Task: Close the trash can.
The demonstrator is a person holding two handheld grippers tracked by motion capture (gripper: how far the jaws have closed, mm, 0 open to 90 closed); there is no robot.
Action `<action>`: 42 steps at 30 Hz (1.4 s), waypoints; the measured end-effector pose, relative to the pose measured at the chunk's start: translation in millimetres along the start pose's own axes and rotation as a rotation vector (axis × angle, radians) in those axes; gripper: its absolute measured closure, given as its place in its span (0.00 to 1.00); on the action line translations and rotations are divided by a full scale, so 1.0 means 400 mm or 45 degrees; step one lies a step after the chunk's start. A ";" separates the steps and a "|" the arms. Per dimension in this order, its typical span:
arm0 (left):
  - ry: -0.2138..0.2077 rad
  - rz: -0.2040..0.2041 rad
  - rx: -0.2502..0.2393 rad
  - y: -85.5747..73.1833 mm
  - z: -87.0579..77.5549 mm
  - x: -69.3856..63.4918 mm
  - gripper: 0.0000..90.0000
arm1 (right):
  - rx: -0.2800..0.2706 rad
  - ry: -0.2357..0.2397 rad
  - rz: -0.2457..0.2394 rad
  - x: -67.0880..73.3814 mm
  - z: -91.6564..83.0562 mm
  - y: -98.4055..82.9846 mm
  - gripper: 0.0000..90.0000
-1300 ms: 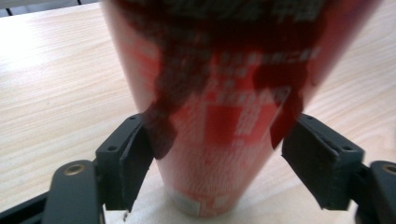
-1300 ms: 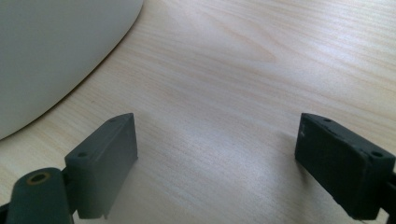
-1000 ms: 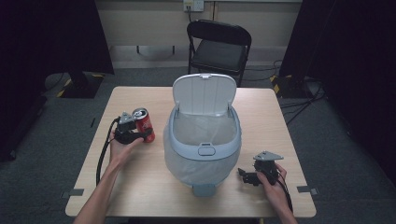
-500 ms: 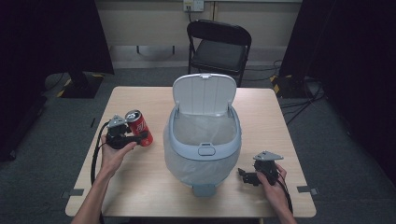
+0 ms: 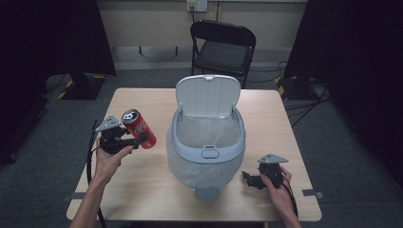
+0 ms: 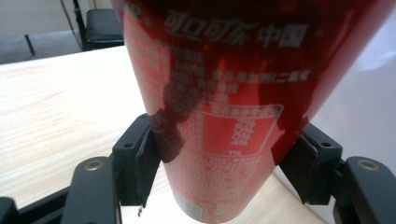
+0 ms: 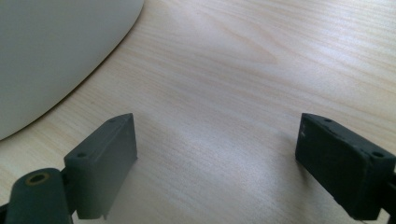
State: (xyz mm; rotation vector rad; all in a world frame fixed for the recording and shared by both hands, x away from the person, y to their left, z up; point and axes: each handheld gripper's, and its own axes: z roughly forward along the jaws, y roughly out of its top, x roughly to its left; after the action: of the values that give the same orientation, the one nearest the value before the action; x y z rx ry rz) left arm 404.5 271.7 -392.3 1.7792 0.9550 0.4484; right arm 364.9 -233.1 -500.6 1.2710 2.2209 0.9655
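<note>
Clearly the work in hand is getting the red soda can (image 5: 139, 128) into the lidded bin (image 5: 205, 147) that stands in the middle of the desk (image 5: 142, 190). The left gripper (image 5: 124, 139) holds the can low on its body, tilted with its top leaning away from the hand, up off the desk and just left of the bin. In the left gripper view the two black fingers (image 6: 140, 161) press on either side of the can (image 6: 219, 107), near its base, so most of its length stands beyond the grip. The bin's lid (image 5: 207, 95) stands upright at the back and the white liner (image 5: 209, 130) inside is open to the top.

To do this step well, the person would likely need to lift the can above the near rim before swinging it across, since the rim sits between the can and the opening. Because the hold is low on a smooth, rounded wall, a slow, steady carry seems wise; a quick swing could let the can pivot between the pads. Releasing only once the can is over the middle of the liner, not above the rim, would probably keep it from bouncing out or catching the lid.

The right gripper (image 5: 259, 179) rests on the desk beside the bin's front right, its fingers (image 7: 100, 168) spread wide with nothing between them.
</note>
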 end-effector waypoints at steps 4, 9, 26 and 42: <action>-0.025 0.027 -0.038 0.030 -0.023 -0.029 0.38 | -0.001 0.000 0.000 0.000 0.000 0.000 0.13; -0.066 0.062 -0.104 0.065 -0.063 -0.059 0.38 | 0.000 0.000 -0.001 0.000 0.000 0.000 0.13; -0.110 0.046 -0.306 0.130 -0.170 -0.068 0.38 | 0.000 0.001 0.000 0.000 0.000 0.000 0.13; -0.168 0.086 -0.458 0.220 -0.195 -0.133 0.38 | 0.001 0.003 0.002 -0.001 0.001 0.002 0.12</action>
State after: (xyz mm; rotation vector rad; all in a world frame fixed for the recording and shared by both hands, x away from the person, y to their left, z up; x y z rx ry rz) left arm 353.6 263.6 -274.0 1.4964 0.6755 0.5043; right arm 365.7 -232.9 -500.3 1.2733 2.2225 0.9666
